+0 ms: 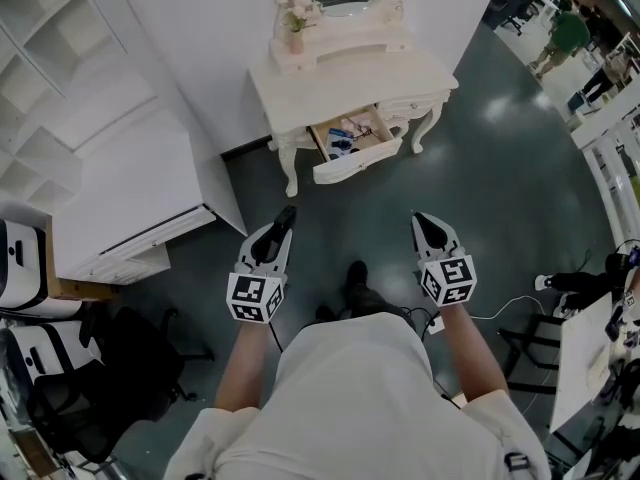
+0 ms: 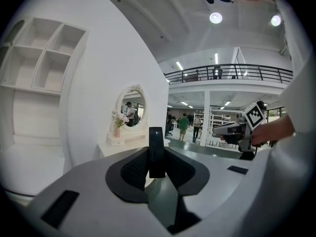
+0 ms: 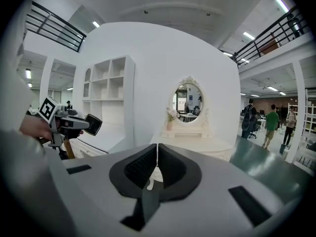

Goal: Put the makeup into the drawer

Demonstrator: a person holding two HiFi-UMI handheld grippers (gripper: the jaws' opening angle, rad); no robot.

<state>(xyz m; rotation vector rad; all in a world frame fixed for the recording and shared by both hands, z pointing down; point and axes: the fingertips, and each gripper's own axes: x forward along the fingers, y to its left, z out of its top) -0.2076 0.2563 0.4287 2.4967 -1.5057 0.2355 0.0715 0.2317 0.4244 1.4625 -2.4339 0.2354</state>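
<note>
Flat black makeup case (image 2: 156,151) held short of the open drawer (image 1: 357,162).
Left gripper (image 1: 284,219) fingers pinch it upright; right gripper (image 3: 157,156) fingers are pressed together, empty; the drawer is well ahead of both.

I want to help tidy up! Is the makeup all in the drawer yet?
Not quite. The drawer is pulled open with a few small things already inside. The left gripper is shut on a flat black item; the right gripper is shut and empty. That piece has yet to reach the drawer, which is some way ahead.
</note>
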